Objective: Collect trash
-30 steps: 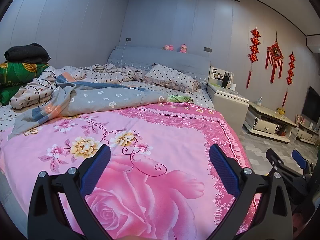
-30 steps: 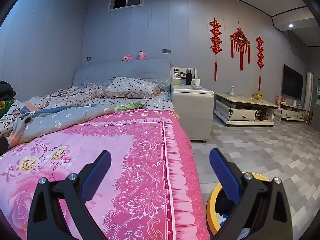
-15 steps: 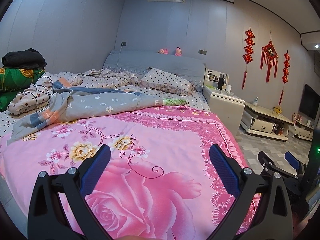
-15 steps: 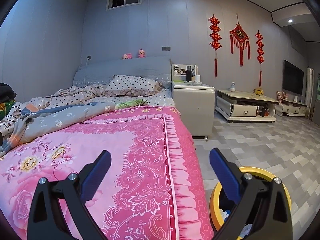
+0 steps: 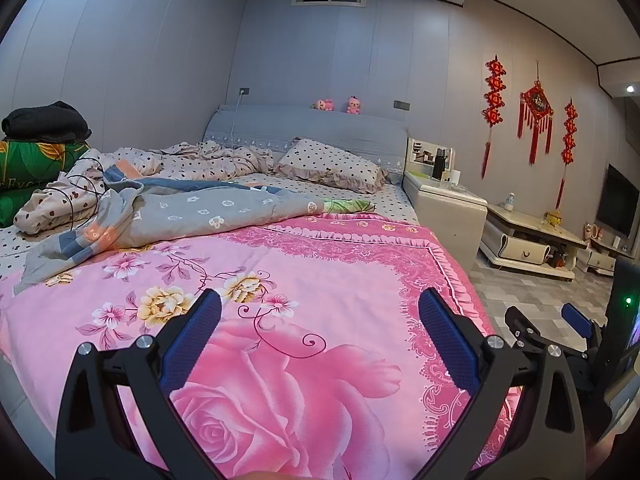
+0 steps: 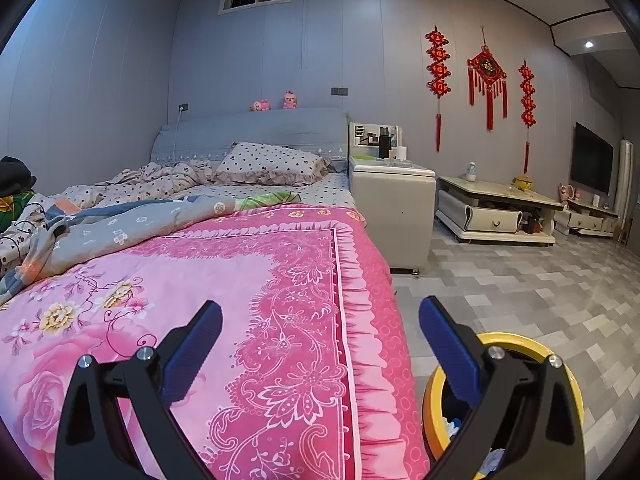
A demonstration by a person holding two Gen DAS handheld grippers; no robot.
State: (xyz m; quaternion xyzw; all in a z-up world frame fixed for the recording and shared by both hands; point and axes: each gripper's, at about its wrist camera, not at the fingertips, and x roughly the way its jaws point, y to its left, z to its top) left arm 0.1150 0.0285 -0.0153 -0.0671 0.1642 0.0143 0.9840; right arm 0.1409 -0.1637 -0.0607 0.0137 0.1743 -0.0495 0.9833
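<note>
My left gripper [image 5: 319,320] is open and empty, held over the foot of a bed with a pink flowered cover [image 5: 280,304]. My right gripper [image 6: 320,326] is open and empty over the bed's right edge [image 6: 360,320]; it also shows at the right of the left wrist view [image 5: 540,320]. A yellow-rimmed trash bin [image 6: 520,350] stands on the floor beside the bed, under my right gripper's right finger, with some scraps inside. A green wrapper-like piece [image 5: 346,205] lies near the pillow, also in the right wrist view [image 6: 268,199].
A grey quilt [image 5: 180,216] and dotted bedding [image 5: 224,160] are rumpled at the bed's left. A white nightstand [image 6: 394,208] and a low TV cabinet [image 6: 496,210] stand to the right. Grey tiled floor [image 6: 540,288] lies beyond the bin.
Both views have drawn back and tilted up a little, and the bin's rim shows more fully. Both grippers stay open.
</note>
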